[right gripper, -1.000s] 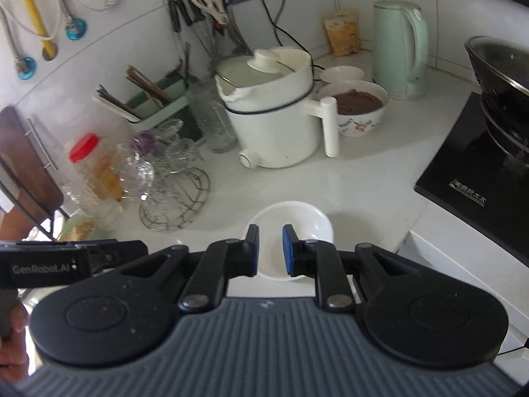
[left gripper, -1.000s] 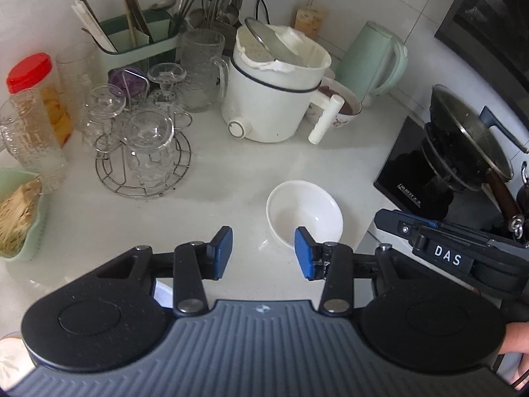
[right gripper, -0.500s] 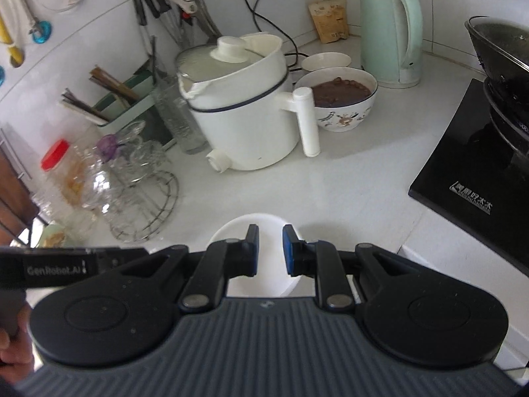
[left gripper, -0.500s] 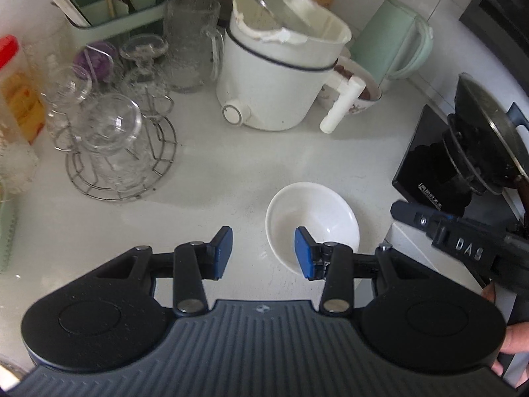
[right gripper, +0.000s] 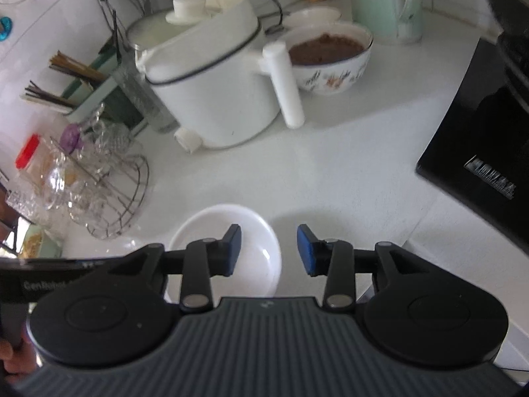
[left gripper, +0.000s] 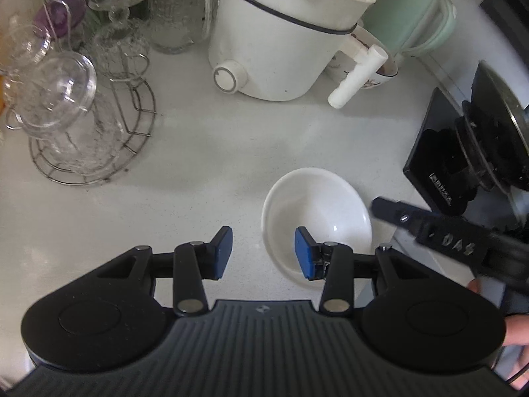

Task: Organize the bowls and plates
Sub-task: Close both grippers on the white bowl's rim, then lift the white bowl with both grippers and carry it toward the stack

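An empty white bowl [left gripper: 319,211] sits on the white counter near its front edge. My left gripper [left gripper: 263,253] hovers open just left of it, its right pad over the bowl's near-left rim, nothing between the pads. In the right wrist view the same bowl [right gripper: 251,235] lies below my right gripper [right gripper: 268,249], whose jaws are opening; the bowl's right rim is under the gap, not pressed by the pads. A patterned bowl of brown food [right gripper: 330,56] stands at the back, with a small white dish [right gripper: 312,15] behind it.
A white electric pot [left gripper: 281,36] with a long handle stands behind the bowl. A wire rack of glass cups [left gripper: 76,125] is at the left. A mint kettle [right gripper: 386,3] stands at the back, and a black cooktop [right gripper: 476,152] with a pan at the right.
Both grippers have come down and forward toward the white bowl, which now looks larger. The right gripper's jaws have spread from nearly shut to open. The left jaws keep the same gap.
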Demonstrator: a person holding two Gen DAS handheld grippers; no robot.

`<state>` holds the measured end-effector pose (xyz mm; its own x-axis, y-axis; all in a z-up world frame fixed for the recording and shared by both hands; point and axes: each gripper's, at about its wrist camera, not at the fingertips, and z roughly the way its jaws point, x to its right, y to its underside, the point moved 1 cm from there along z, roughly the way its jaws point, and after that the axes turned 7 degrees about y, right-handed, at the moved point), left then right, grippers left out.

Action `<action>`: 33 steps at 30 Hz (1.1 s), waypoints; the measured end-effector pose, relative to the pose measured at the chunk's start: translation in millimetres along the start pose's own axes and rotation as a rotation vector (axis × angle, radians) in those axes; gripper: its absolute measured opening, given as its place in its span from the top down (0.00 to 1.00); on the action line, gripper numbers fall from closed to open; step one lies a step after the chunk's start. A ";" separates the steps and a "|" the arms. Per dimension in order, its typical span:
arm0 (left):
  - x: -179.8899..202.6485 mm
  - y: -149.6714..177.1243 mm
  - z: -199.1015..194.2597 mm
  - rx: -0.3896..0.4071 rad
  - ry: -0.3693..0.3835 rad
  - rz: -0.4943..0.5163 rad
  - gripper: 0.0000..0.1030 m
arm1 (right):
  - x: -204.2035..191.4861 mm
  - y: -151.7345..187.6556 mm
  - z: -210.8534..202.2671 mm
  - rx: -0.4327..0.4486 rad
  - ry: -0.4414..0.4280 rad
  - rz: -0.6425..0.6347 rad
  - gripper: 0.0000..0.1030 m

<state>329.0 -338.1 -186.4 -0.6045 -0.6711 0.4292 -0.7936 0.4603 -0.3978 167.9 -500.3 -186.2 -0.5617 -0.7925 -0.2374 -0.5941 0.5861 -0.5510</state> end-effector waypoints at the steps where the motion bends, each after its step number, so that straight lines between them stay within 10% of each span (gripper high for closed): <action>1: -1.4 -0.4 3.0 -0.005 0.001 -0.008 0.54 | -0.6 1.8 3.1 -0.009 0.000 0.001 0.61; 14: -10.6 -4.2 26.8 -0.083 0.049 0.010 0.57 | -0.8 12.5 18.8 -0.036 -0.006 0.019 0.66; 24: -7.7 2.1 41.9 -0.090 0.038 -0.015 0.88 | -1.7 14.1 27.6 -0.086 -0.011 0.016 0.89; 33: -9.8 2.0 25.8 -0.047 0.071 -0.058 0.89 | -3.7 13.4 20.3 -0.081 -0.029 0.013 0.91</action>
<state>335.1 -345.6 -212.3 -0.5595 -0.6556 0.5071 -0.8288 0.4496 -0.3332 173.7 -492.9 -209.0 -0.5537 -0.7884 -0.2680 -0.6318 0.6074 -0.4816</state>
